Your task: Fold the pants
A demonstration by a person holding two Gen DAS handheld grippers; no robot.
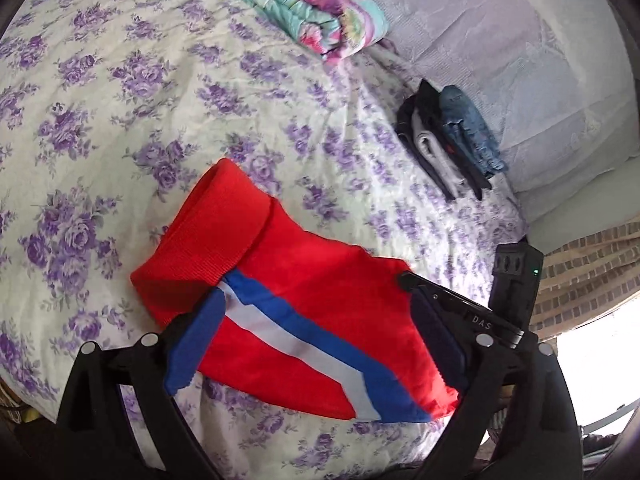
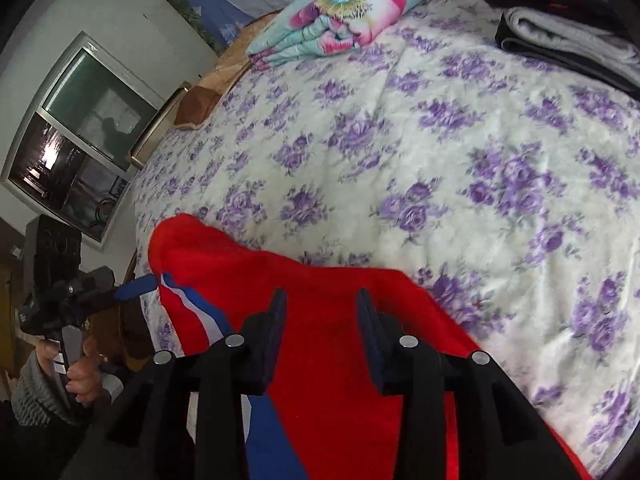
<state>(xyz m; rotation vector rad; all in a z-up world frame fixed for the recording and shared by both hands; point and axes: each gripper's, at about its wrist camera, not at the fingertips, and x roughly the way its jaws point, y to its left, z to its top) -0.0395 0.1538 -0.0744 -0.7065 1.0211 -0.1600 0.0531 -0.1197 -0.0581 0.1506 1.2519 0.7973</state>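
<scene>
Red pants (image 1: 304, 304) with a blue and white side stripe (image 1: 304, 336) lie folded on the floral bedsheet (image 1: 120, 120). My left gripper (image 1: 316, 308) is open, its blue pads either side of the pants near the ribbed waistband (image 1: 208, 232). In the right wrist view the pants (image 2: 332, 360) lie under my right gripper (image 2: 320, 312), which is open above the red cloth. The left gripper (image 2: 136, 286) shows at the far left there, at the striped edge.
A folded floral quilt (image 1: 304, 12) lies at the far side of the bed. A stack of folded dark, grey and denim clothes (image 1: 448, 140) sits near the pillow (image 1: 520, 60). A window (image 2: 80, 132) is on the wall at left.
</scene>
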